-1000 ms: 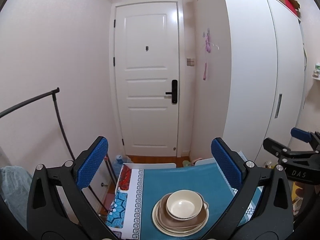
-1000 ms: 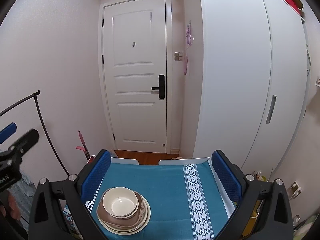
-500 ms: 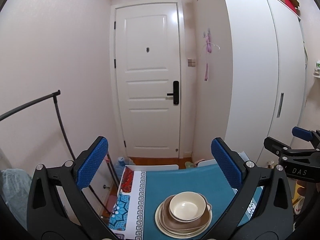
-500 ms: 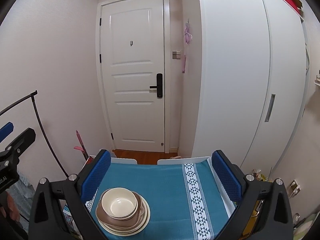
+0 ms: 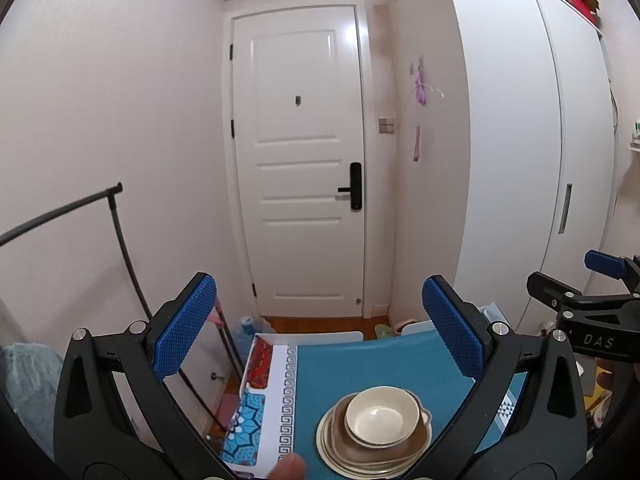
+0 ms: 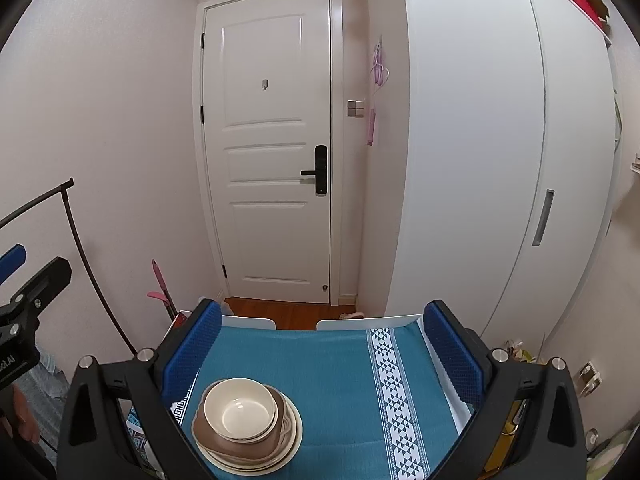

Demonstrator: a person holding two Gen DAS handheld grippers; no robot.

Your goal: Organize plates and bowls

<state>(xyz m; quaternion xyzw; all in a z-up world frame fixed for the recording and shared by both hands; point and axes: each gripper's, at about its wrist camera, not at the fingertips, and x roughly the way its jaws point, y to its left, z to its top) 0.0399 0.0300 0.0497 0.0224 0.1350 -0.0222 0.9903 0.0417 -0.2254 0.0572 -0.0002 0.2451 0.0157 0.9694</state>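
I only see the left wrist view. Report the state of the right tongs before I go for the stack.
Observer: The right tongs are open and empty, pointed over the table.
Operator: Describe the cloth to the right of the stack.
Observer: There is bare blue cloth from the stack up to a white band of dark triangles. Nothing lies on it.
Operator: Tell me where the stack sits against those tongs.
Observer: In the right wrist view it sits low and to the left, close beside the left pad, well off the midline between the two pads.
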